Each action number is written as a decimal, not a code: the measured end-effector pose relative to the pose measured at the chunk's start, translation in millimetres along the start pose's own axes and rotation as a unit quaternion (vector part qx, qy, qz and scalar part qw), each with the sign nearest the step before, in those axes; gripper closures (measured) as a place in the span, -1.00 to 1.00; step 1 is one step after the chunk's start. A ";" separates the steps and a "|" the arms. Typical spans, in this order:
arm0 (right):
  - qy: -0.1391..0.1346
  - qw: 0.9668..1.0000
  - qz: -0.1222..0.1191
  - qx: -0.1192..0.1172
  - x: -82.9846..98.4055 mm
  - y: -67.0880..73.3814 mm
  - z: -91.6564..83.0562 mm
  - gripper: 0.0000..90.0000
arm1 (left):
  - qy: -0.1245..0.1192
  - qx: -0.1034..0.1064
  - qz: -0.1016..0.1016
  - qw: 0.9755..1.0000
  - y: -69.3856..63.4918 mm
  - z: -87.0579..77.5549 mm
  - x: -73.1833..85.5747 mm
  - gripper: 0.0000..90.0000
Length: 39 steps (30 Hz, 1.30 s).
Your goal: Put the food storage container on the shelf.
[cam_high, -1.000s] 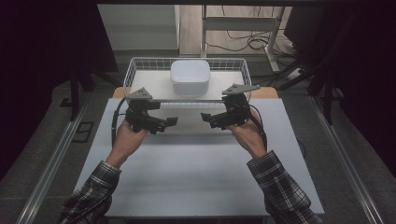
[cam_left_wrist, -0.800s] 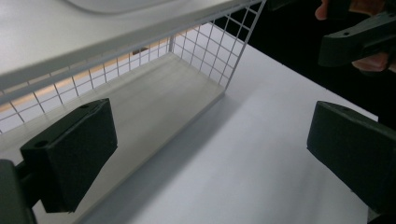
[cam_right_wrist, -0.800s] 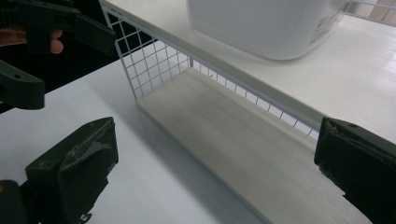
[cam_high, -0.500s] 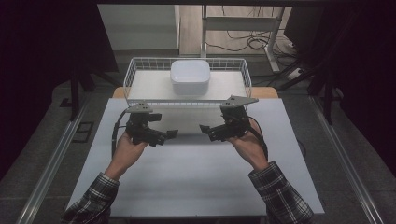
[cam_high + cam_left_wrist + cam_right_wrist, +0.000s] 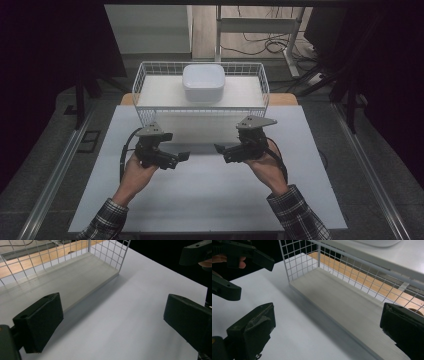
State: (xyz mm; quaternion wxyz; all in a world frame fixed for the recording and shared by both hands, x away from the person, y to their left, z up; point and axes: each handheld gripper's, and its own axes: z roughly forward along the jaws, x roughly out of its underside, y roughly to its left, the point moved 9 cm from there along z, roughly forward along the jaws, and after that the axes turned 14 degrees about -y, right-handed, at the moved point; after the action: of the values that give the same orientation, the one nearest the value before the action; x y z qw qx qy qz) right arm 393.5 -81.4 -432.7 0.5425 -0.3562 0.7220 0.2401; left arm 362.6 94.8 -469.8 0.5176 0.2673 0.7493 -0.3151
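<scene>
Left hand-held gripper [image 5: 181, 156] and right hand-held gripper [image 5: 219, 148] hover over the white tabletop [image 5: 210, 200] in the high view, tips facing each other, just in front of a wire basket [image 5: 200, 112] holding a white container [image 5: 203, 82]. Along the left hand-held gripper view, its jaws stand wide apart with nothing between them, the basket's corner ahead. Along the right hand-held gripper view, the jaws likewise gape empty beside the basket.

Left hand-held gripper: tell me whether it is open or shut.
Open. In the left gripper view the left hand-held gripper has its two black jaws set wide apart, with bare white table between them and nothing held.
</scene>
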 end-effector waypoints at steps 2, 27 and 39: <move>0.000 1.000 0.002 0.002 4.7 1.0 -1.0 -1.00 | -0.001 -0.001 -0.001 1.000 -1.6 0.0 3.9 -0.95; 0.001 1.000 0.021 0.003 57.1 -4.1 -17.3 -1.00 | 0.001 -0.009 -0.008 1.000 -12.1 -3.0 44.7 -0.93; 0.001 1.000 0.013 0.013 69.2 -7.1 -34.8 -1.00 | 0.003 -0.025 -0.007 1.000 -7.7 -19.6 57.2 -0.92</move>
State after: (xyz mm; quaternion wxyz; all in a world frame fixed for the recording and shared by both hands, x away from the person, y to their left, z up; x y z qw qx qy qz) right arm 366.8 -129.0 -488.1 0.5431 -0.3401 0.7302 0.2369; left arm 326.7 108.7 -517.1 0.5191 0.2501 0.7605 -0.2993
